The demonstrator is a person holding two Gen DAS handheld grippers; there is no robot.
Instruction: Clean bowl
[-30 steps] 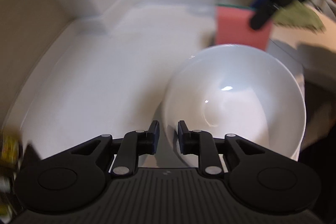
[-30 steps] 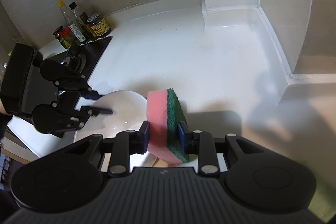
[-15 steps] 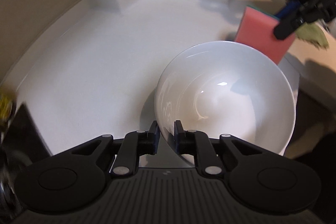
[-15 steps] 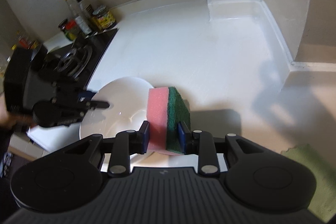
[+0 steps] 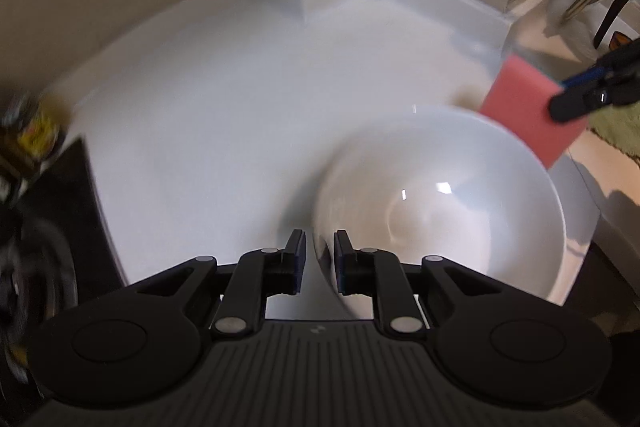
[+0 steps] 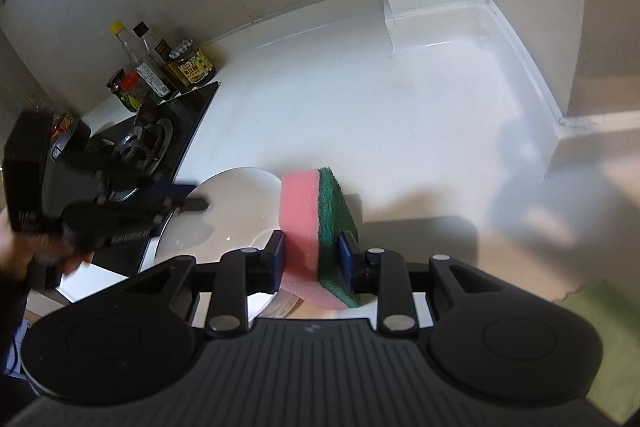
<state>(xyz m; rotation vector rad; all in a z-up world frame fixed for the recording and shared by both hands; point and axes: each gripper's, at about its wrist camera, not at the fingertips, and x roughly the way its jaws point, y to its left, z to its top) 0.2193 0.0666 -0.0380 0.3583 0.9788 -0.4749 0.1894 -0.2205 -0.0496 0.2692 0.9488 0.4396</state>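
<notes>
Left gripper (image 5: pixel 320 259) astride glossy white bowl (image 5: pixel 460 203) rim, jaws just widening, right gripper (image 6: pixel 312 259) clamping spongy pink-green sponge (image 6: pixel 316 227)

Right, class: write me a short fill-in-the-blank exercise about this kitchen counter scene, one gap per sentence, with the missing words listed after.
1. The right gripper is shut on a pink and ____ sponge.
2. The left gripper has the rim of a white ____ between its fingers.
3. Sauce bottles and jars stand against the wall behind the gas ____.
4. The inside of the bowl looks ____ of food.

Missing words: green; bowl; stove; empty
</notes>
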